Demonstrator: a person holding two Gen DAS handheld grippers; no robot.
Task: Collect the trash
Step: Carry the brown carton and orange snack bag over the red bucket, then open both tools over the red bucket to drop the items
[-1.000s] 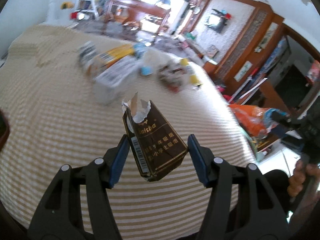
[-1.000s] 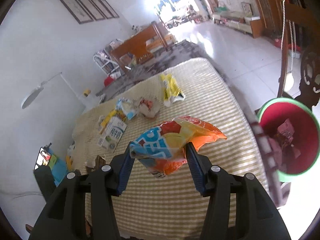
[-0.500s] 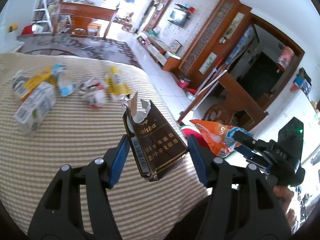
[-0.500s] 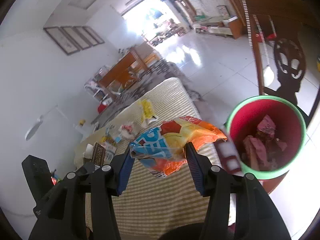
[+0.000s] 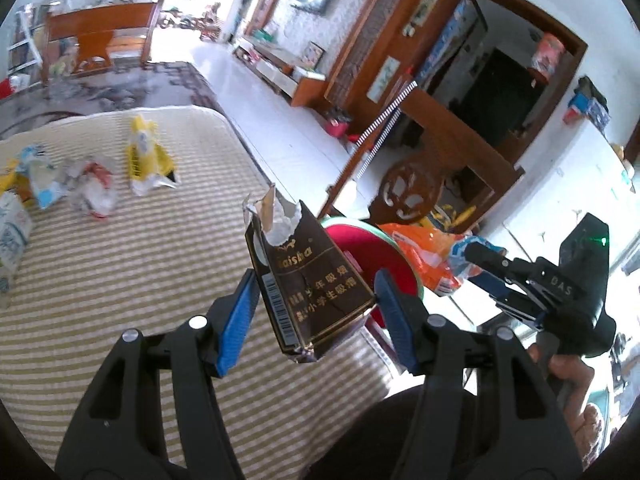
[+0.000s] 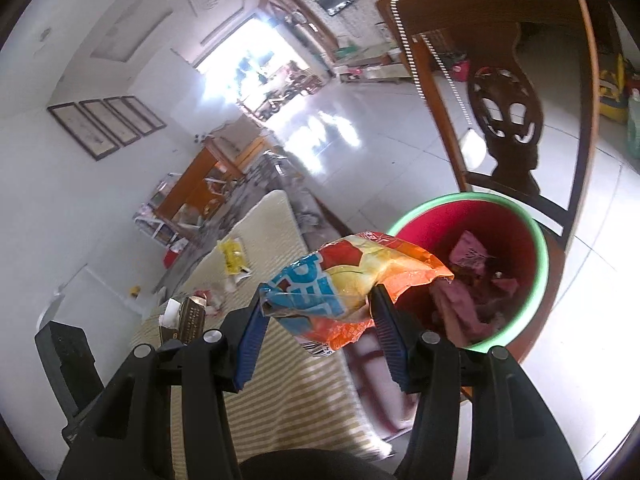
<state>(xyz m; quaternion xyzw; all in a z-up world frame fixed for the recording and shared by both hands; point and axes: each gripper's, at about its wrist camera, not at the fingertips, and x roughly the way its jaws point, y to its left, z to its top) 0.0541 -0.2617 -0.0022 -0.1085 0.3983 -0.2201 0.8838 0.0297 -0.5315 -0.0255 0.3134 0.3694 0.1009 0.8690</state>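
1. The red bin (image 6: 480,272) with a green rim sits in the right middle of the right wrist view. It is just past the tip of the right claw (image 6: 320,320) and a bit to its right.
2. The right claw is partly open and squeezes a chip bag (image 6: 352,280). The bag's long side runs across the claw, and its orange end pokes toward the bin.
3. The left claw (image 5: 316,300) is about half open and pinches a brown box (image 5: 308,280) by its sides. The box stands tall, with its torn top up.
4. In the left wrist view the bin peeks out right behind the box. I think the right claw is nearer the bin's open mouth.
5. The bag is thin, shiny and crinkly. The box is stiff card with a ripped top. The bin is smooth and round, with pink scraps inside.
6. More trash (image 5: 148,160) lies on the striped bed (image 5: 120,272), in the upper left of the left wrist view.
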